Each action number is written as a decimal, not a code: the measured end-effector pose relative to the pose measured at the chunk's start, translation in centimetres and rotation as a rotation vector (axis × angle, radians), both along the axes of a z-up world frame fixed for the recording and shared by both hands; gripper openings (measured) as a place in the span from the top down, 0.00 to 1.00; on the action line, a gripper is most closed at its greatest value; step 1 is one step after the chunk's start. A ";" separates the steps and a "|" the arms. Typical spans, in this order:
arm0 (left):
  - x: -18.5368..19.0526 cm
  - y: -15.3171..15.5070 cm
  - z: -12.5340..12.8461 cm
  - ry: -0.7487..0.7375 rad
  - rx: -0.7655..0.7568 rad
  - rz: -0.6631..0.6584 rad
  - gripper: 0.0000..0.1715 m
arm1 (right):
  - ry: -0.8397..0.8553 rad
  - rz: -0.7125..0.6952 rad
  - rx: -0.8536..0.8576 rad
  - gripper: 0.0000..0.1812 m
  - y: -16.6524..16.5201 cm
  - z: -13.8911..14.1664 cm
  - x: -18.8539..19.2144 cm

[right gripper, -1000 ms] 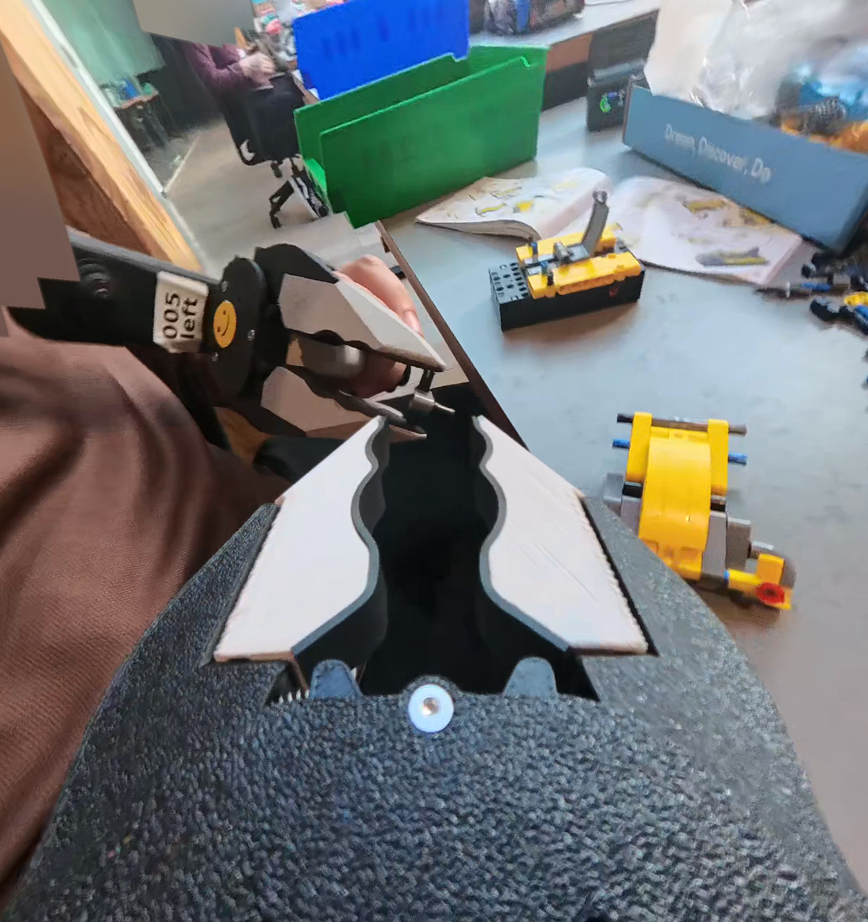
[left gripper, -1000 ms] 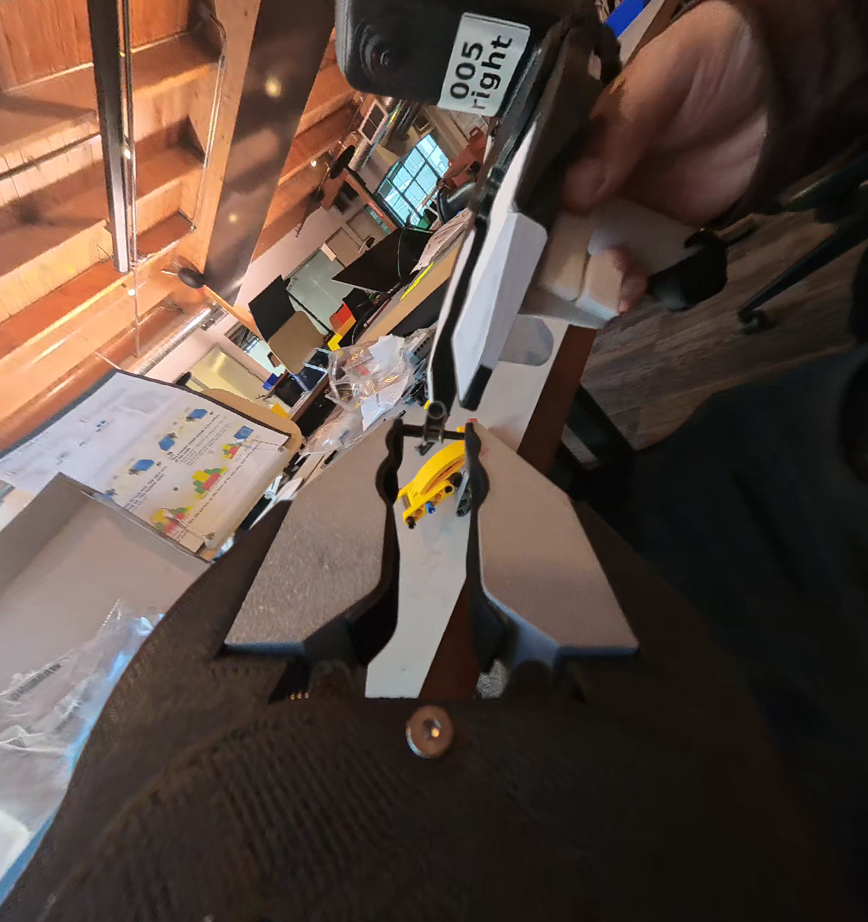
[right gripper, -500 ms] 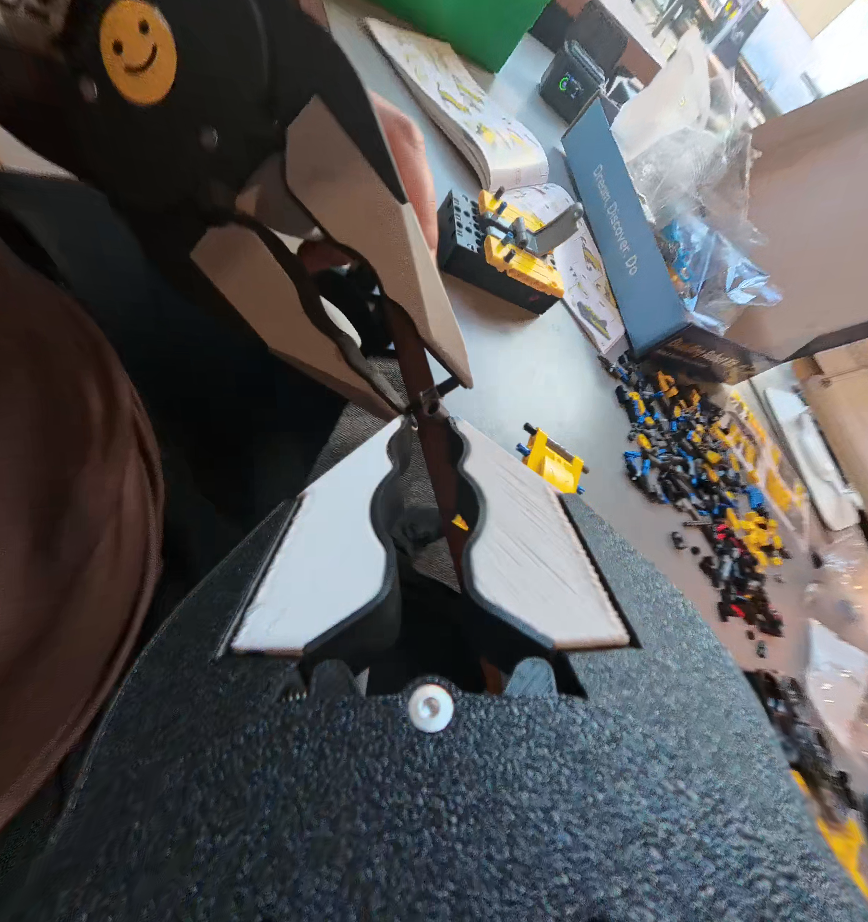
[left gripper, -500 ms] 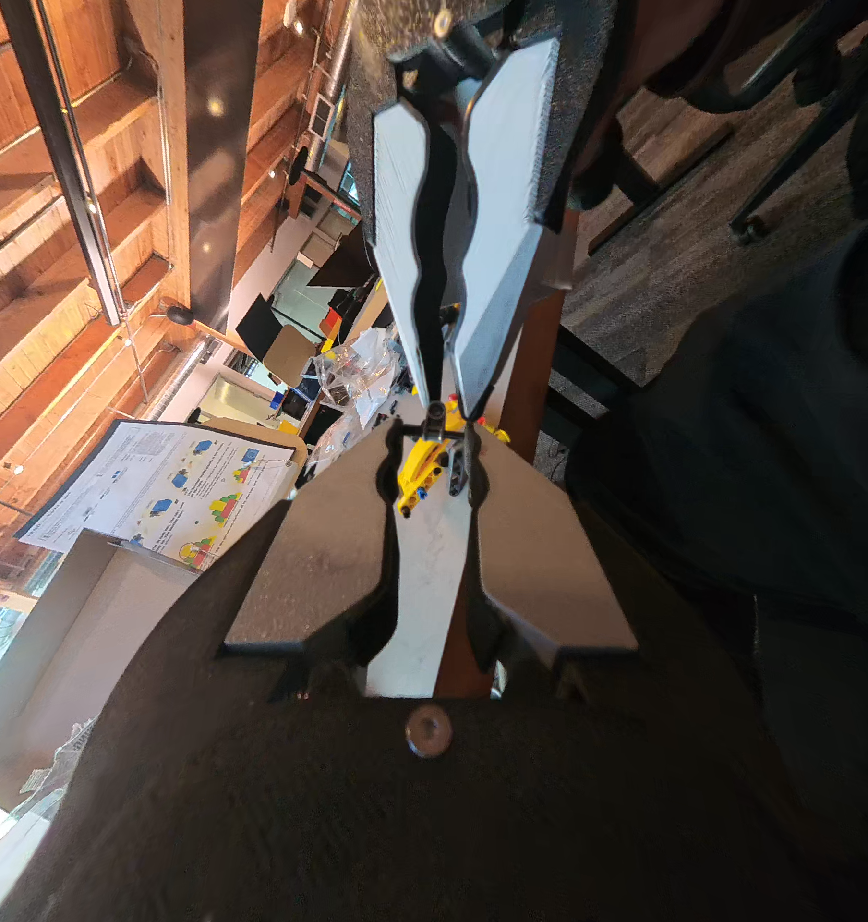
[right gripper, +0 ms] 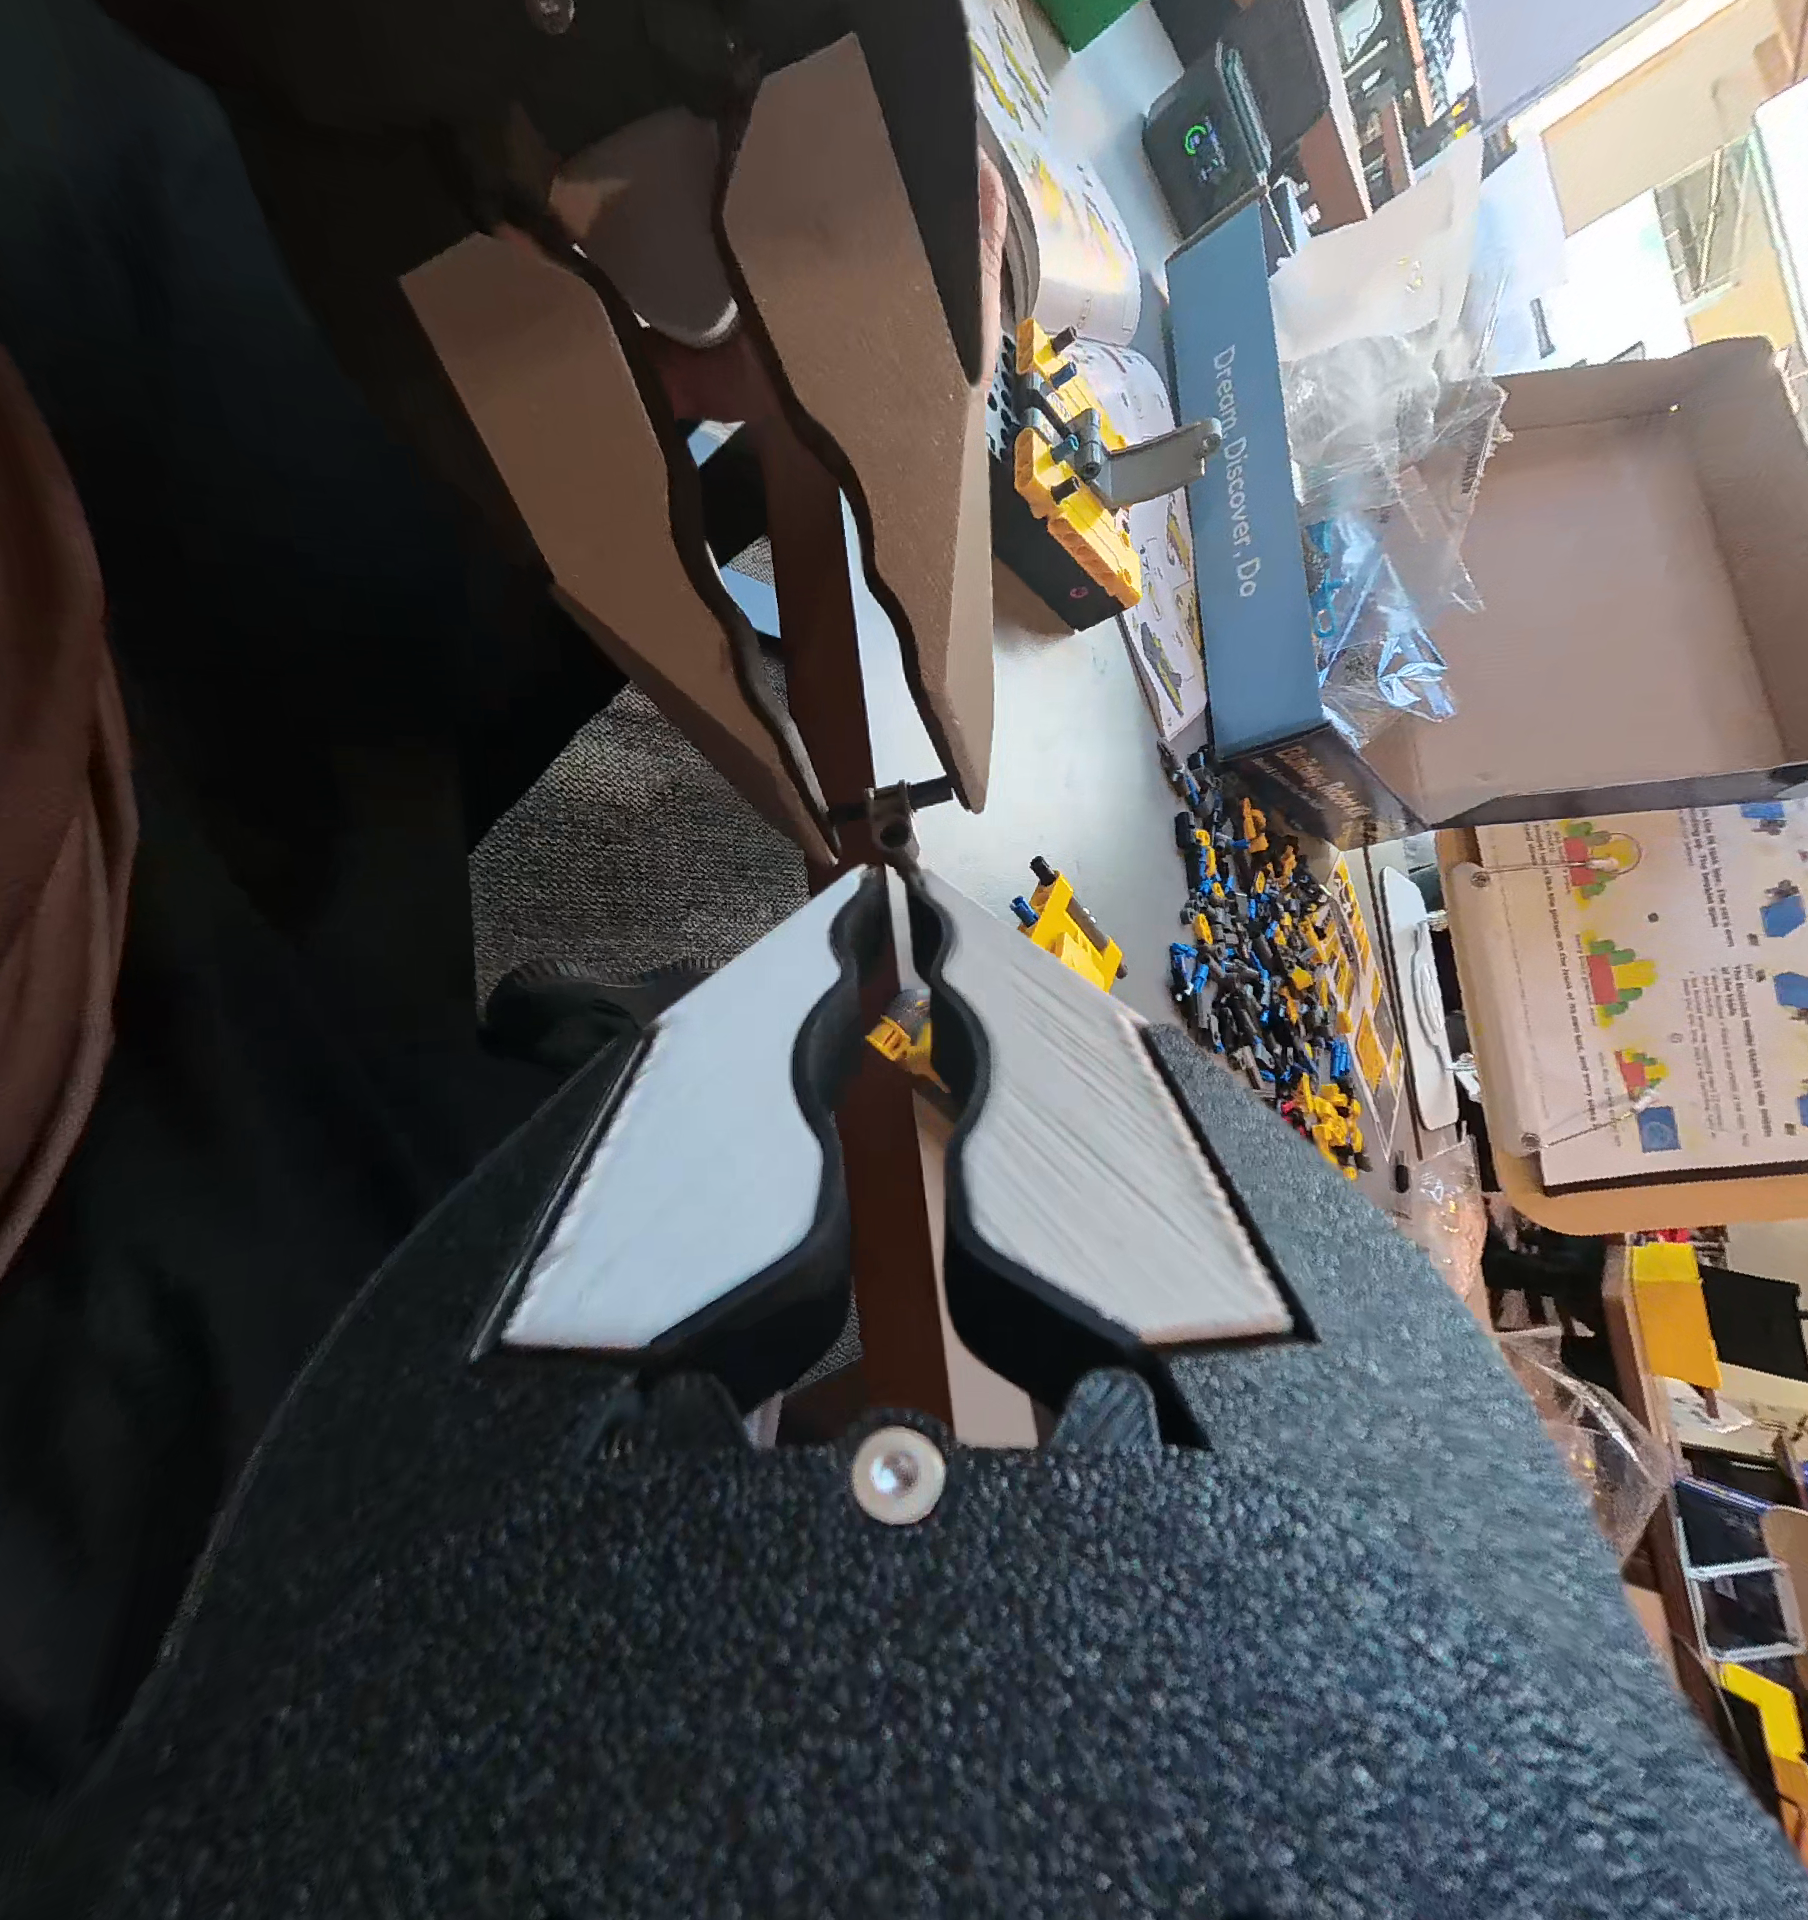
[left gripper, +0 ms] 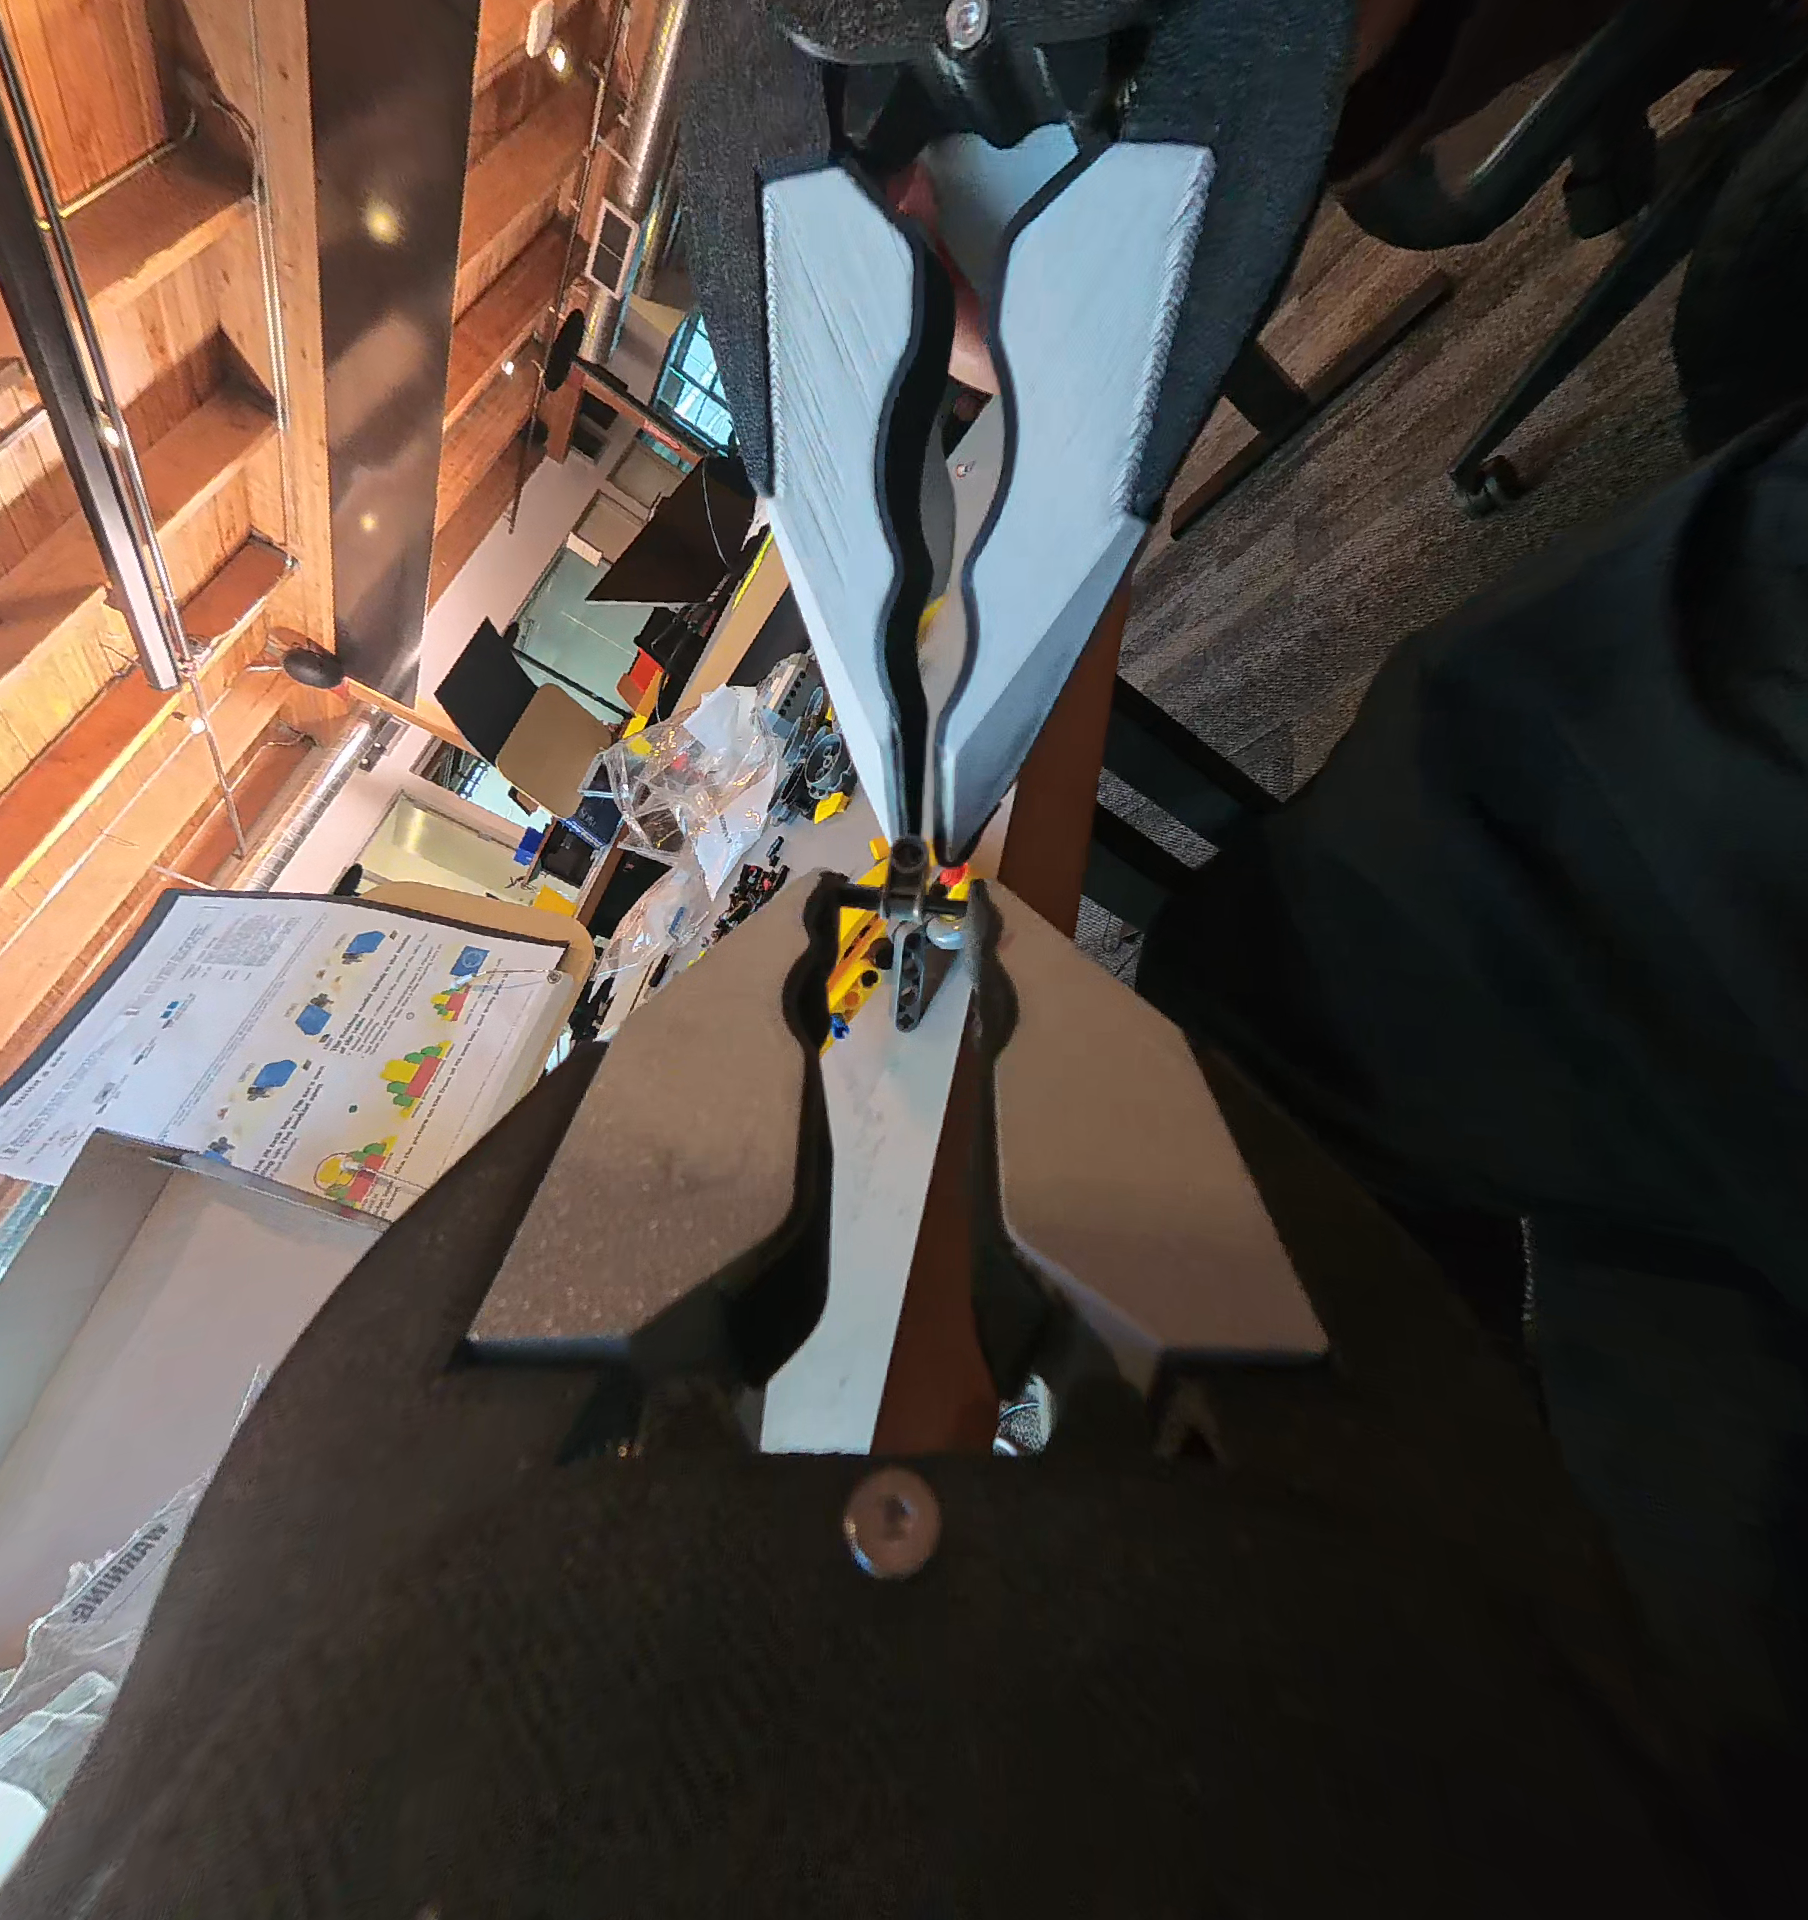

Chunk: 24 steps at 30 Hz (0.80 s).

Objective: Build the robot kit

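Note:
My two grippers meet tip to tip beside the table edge, over a dark lap. My left gripper [left gripper: 900,914] is shut on a short black axle that carries a small dark grey connector piece [left gripper: 908,883], with a thin grey beam hanging from it. My right gripper [left gripper: 921,836] comes from above in the left wrist view, and its tips are pinched on the top of that connector. In the right wrist view my right gripper [right gripper: 895,878] sits just under the connector piece [right gripper: 884,821]. The left gripper [right gripper: 895,816] reaches in from above.
On the grey table [right gripper: 1066,748] lie a yellow vehicle model [right gripper: 1071,930], a pile of loose small parts [right gripper: 1253,966], a black and yellow assembly [right gripper: 1066,499], a blue box [right gripper: 1253,520] and an open cardboard box [right gripper: 1606,582]. An instruction sheet [right gripper: 1689,997] stands behind them. Less than 4 cm separates the two grippers' tips.
The right gripper has swung round to face the left one head on, and its tips have closed on the small connector. Both views have tilted.

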<state>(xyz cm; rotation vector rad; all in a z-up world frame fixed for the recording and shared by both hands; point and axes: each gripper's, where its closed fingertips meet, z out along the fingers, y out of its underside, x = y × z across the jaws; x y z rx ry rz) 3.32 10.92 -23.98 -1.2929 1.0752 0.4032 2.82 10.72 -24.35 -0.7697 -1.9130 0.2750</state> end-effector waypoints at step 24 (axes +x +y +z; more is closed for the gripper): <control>0.6 -0.1 -1.2 0.027 -0.046 -0.013 0.87 | -0.012 0.040 0.030 0.94 -0.4 -0.9 -0.4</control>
